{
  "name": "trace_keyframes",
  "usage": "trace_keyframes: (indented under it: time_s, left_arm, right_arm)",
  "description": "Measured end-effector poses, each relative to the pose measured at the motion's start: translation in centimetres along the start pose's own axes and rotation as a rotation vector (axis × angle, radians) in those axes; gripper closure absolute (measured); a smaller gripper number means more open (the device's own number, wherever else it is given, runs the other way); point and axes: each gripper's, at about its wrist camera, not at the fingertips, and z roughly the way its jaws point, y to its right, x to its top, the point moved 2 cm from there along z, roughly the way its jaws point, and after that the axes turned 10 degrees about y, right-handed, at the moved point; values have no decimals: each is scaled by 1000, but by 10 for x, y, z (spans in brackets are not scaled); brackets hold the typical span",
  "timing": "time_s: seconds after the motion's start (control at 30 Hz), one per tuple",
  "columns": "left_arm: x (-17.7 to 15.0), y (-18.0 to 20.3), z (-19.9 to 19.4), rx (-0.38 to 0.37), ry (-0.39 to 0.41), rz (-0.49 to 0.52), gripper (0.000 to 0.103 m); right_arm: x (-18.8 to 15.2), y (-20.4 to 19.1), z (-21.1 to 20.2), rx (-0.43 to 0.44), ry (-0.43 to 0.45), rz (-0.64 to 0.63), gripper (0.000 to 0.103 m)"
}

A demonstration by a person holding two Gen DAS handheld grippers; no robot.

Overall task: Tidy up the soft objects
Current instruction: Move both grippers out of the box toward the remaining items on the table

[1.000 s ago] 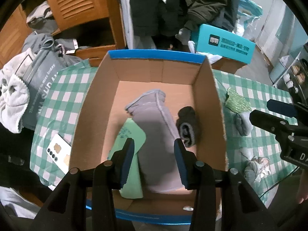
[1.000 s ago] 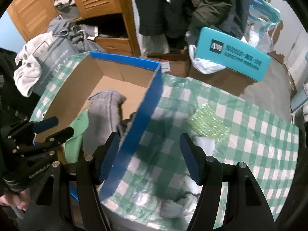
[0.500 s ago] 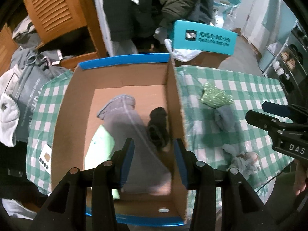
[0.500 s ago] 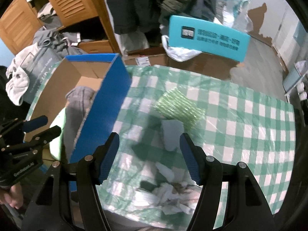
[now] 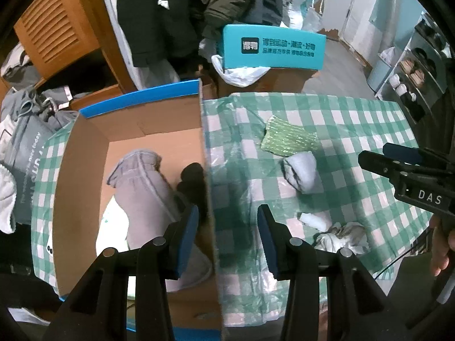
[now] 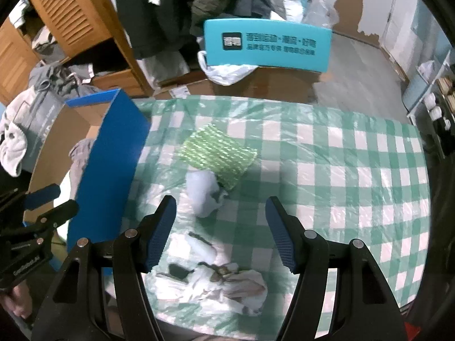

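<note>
Sorting is partly done: a grey garment (image 5: 142,196) and a dark rolled sock (image 5: 192,180) lie in the cardboard box (image 5: 85,176), left of the right gripper (image 6: 221,233). Both claws stand apart and empty; the left gripper (image 5: 226,237) straddles the box's right wall. Directly ahead of the right claw lies a pale rolled sock (image 6: 203,191), touching a green cloth (image 6: 217,155); a white crumpled cloth (image 6: 227,285) lies beneath it. Next move, in my judgement: lower onto the sock and close.

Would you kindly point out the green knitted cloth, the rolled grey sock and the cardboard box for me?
green knitted cloth (image 6: 217,153): right wrist view, middle of its textured top.
rolled grey sock (image 5: 302,172): left wrist view, centre of the roll.
cardboard box (image 5: 82,176): left wrist view, inner left wall.
</note>
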Motion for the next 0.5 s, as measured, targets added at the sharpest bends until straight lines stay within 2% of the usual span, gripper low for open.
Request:
trace_keyframes:
  time_s: [0.1,0.23,0.5]
  left_arm:
    - [3,7,3,-8,-6,3,59]
    - [7,18,9,-12,-6,11,47]
    - [12,36,32,-18,-37,18,47]
  right_arm:
    - [-1,10,2,-6,-4,19,37]
    - [-3,22,5,-9,-7,41,37]
    - [-6,44,12,-23,-16,84,37]
